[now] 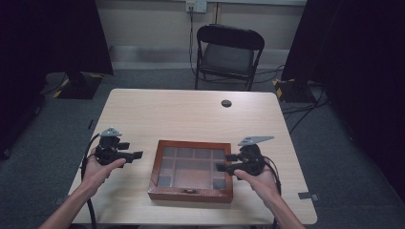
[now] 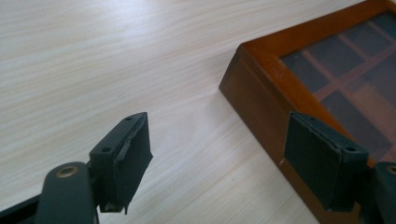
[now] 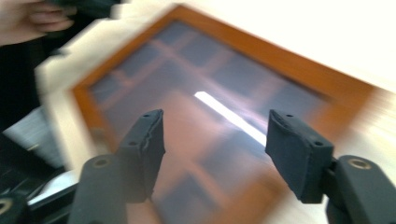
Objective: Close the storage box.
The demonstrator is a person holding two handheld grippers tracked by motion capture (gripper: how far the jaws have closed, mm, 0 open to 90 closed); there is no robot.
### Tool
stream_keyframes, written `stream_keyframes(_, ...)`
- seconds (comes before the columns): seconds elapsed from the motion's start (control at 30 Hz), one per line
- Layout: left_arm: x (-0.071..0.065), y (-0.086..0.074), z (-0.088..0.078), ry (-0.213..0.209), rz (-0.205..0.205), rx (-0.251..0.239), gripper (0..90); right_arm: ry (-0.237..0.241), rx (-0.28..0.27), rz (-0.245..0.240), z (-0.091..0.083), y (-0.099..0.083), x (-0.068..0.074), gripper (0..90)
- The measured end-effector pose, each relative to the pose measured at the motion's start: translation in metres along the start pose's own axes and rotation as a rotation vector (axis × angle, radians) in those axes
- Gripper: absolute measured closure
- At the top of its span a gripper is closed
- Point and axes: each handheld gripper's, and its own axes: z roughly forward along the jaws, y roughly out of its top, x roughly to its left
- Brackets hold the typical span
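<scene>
High view shows a flat, square, reddish-brown wooden box with a glass lid over a grid of compartments [image 1: 191, 171] lying on the pale wood-grain surface [image 1: 181, 112], near its front edge and roughly midway between the two hands. The lid is shut, with a small metal clasp [image 1: 189, 191] on the box's front wall. The left gripper [image 1: 136, 155] is held just off the box's left side, clear of it, jaws pointing toward the box. In the left gripper view its jaws stand apart with nothing between them but bare surface; the box's left wall and corner [image 2: 261, 100] lie just ahead, partly behind one jaw. The right gripper [image 1: 225, 162] sits at the box's right edge, its jaws reaching in over the lid. In the right gripper view, which is blurred, its jaws are parted and grip nothing, with the glass lid [image 3: 205, 116] below them. Beyond the box, at the surface's far edge, is a dark round cable hole [image 1: 226, 103], and a black folding chair [image 1: 229, 52] stands behind it
</scene>
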Motion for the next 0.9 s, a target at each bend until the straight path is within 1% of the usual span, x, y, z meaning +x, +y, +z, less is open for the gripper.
stream_keyframes(0.03, 0.001, -0.002, 0.001, 0.002, 0.001, 0.01, 22.6, -0.04, -0.002, 0.024, -0.004, -0.004, -0.006, 35.7)
stream_keyframes(0.07, 0.002, -0.003, 0.001, 0.009, 0.004, 0.022, 22.7, -0.073, -0.009, 0.06, -0.009, -0.008, -0.013, 33.1)
stream_keyframes(0.1, 0.002, -0.005, 0.002, 0.009, 0.008, 0.032, 22.6, -0.094, -0.016, 0.092, -0.014, -0.012, -0.019, 32.0)
stream_keyframes(0.13, 0.003, -0.007, 0.002, 0.012, 0.012, 0.04, 22.7, -0.118, -0.018, 0.109, -0.018, -0.015, -0.026, 31.5)
stream_keyframes(0.2, 0.006, -0.011, 0.003, 0.018, 0.009, 0.055, 22.6, -0.175, -0.035, 0.139, -0.027, -0.022, -0.037, 27.2)
stream_keyframes(0.23, 0.01, -0.013, 0.003, 0.032, 0.022, 0.073, 22.6, -0.198, -0.036, 0.152, -0.031, -0.026, -0.042, 26.2)
stream_keyframes(0.27, 0.01, -0.013, 0.003, 0.032, 0.022, 0.073, 22.6, -0.198, -0.036, 0.152, -0.031, -0.026, -0.042, 26.2)
stream_keyframes(0.3, 0.015, -0.016, 0.002, 0.048, -0.004, 0.076, 22.0, -0.255, -0.036, 0.178, -0.036, -0.034, -0.055, 19.5)
stream_keyframes(0.33, 0.017, -0.018, 0.003, 0.043, -0.019, 0.073, 21.1, -0.269, -0.031, 0.205, -0.037, -0.038, -0.061, 16.4)
stream_keyframes(0.37, 0.017, -0.018, 0.003, 0.043, -0.019, 0.073, 20.1, -0.282, -0.023, 0.232, -0.037, -0.041, -0.065, 16.1)
stream_keyframes(0.4, 0.02, -0.02, 0.003, 0.048, -0.017, 0.076, 20.1, -0.282, -0.023, 0.232, -0.037, -0.041, -0.065, 16.1)
stream_keyframes(0.43, 0.023, -0.022, 0.002, 0.059, -0.019, 0.086, 19.6, -0.308, -0.022, 0.24, -0.037, -0.047, -0.073, 16.1)
stream_keyframes(0.47, 0.026, -0.025, 0.004, 0.079, -0.042, 0.089, 19.4, -0.331, 0.008, 0.302, -0.035, -0.055, -0.082, 14.9)
stream_keyframes(0.5, 0.028, -0.026, 0.004, 0.087, -0.043, 0.1, 19.4, -0.339, 0.015, 0.305, -0.034, -0.057, -0.085, 14.9)
stream_keyframes(0.53, 0.029, -0.028, 0.005, 0.094, -0.041, 0.112, 19.4, -0.358, 0.029, 0.298, -0.032, -0.059, -0.087, 14.9)
stream_keyframes(0.57, 0.031, -0.029, 0.007, 0.106, -0.041, 0.129, 19.3, -0.375, 0.055, 0.287, -0.03, -0.061, -0.088, 14.9)
stream_keyframes(0.6, 0.032, -0.03, 0.008, 0.116, -0.041, 0.141, 19.4, -0.397, 0.075, 0.307, -0.026, -0.063, -0.09, 14.9)
stream_keyframes(0.67, 0.034, -0.034, 0.012, 0.159, -0.051, 0.166, 19.5, -0.419, 0.115, 0.348, -0.02, -0.065, -0.094, 15.0)
stream_keyframes(0.7, 0.034, -0.034, 0.012, 0.159, -0.051, 0.166, 19.7, -0.427, 0.132, 0.35, -0.018, -0.065, -0.094, 15.1)
stream_keyframes(0.73, 0.036, -0.037, 0.014, 0.182, -0.04, 0.182, 19.3, -0.445, 0.141, 0.336, -0.015, -0.066, -0.094, 15.1)
stream_keyframes(0.77, 0.035, -0.039, 0.015, 0.193, -0.033, 0.175, 17.9, -0.454, 0.155, 0.345, -0.014, -0.066, -0.094, 15.1)
stream_keyframes(0.8, 0.035, -0.039, 0.015, 0.209, -0.027, 0.173, 17.9, -0.472, 0.171, 0.341, -0.011, -0.067, -0.094, 14.9)
stream_keyframes(0.83, 0.034, -0.04, 0.017, 0.232, -0.022, 0.167, 17.7, -0.493, 0.167, 0.311, -0.01, -0.068, -0.094, 14.3)
stream_keyframes(0.87, 0.032, -0.041, 0.019, 0.262, -0.002, 0.168, 16.9, -0.512, 0.166, 0.297, -0.008, -0.068, -0.093, 14.1)
stream_keyframes(0.9, 0.031, -0.043, 0.021, 0.268, -0.008, 0.147, 14.0, -0.536, 0.164, 0.275, -0.006, -0.069, -0.092, 13.9)
